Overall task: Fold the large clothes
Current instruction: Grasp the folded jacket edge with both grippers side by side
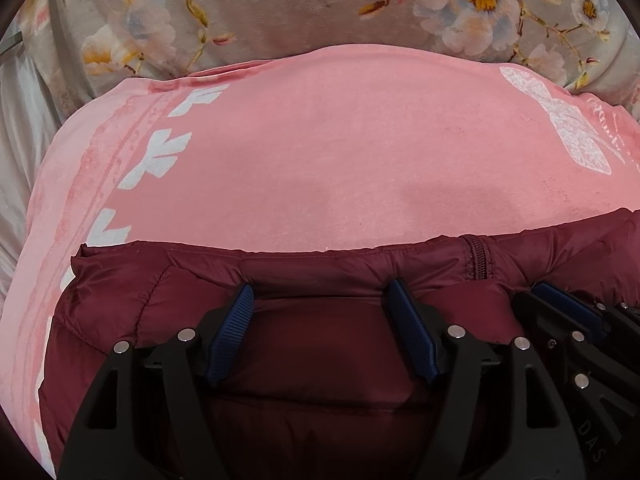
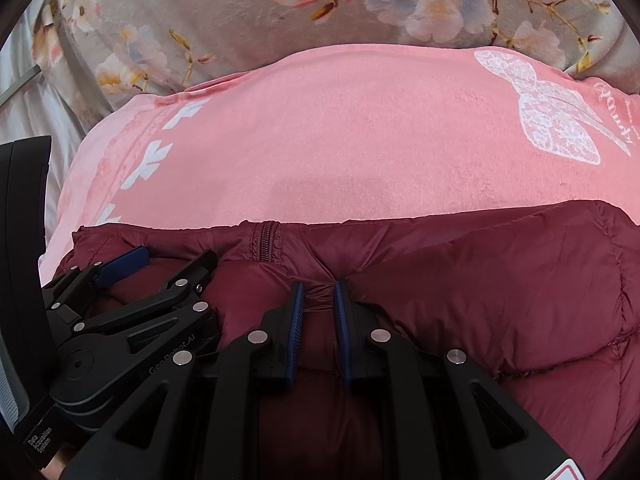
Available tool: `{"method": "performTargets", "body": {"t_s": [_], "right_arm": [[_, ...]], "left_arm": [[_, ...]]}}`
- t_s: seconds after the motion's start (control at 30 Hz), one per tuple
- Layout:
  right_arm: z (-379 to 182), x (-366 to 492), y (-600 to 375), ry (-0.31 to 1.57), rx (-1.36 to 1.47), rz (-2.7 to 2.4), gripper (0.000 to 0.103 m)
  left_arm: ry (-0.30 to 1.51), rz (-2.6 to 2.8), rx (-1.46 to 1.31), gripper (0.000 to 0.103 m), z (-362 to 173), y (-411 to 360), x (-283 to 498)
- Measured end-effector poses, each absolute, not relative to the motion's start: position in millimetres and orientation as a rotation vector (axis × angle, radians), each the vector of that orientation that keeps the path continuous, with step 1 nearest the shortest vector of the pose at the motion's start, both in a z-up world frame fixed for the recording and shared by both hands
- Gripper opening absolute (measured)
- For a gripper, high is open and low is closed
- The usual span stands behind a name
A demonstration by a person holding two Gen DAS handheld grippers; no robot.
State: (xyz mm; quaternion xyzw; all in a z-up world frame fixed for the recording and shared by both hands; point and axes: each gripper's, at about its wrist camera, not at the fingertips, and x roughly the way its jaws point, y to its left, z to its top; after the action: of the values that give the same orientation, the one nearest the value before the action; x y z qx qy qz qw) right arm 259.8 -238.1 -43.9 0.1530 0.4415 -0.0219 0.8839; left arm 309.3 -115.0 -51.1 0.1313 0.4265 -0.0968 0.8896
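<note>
A maroon puffer jacket point(image 1: 320, 344) lies on a pink towel point(image 1: 320, 152), its zipper point(image 1: 474, 256) near the far edge. My left gripper point(image 1: 320, 292) is open, its blue-padded fingers resting on the jacket just behind the far hem. In the right wrist view the jacket point(image 2: 480, 288) fills the lower half, zipper point(image 2: 264, 244) at the hem. My right gripper point(image 2: 318, 292) is nearly closed, pinching a fold of jacket fabric right of the zipper. The left gripper point(image 2: 160, 264) shows beside it at the left. The right gripper's fingers point(image 1: 560, 300) show at the right of the left wrist view.
The pink towel point(image 2: 340, 140) has white leaf prints on the left and a white butterfly point(image 2: 552, 116) at the right. Behind it lies a grey floral blanket point(image 1: 280, 4). White sheet point(image 1: 16, 120) shows at the far left.
</note>
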Motion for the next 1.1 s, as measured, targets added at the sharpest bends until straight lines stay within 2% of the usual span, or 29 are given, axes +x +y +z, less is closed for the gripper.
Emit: {"method": "performTargets", "body": {"t_s": [1.1], "right_arm": [[-39.4,256.7,-238.5,0.910,0.342,-0.041,0.014]], "left_arm": [[0.905,-0.223,0.223,0.074,-43.1,-105.6,309.7]]}}
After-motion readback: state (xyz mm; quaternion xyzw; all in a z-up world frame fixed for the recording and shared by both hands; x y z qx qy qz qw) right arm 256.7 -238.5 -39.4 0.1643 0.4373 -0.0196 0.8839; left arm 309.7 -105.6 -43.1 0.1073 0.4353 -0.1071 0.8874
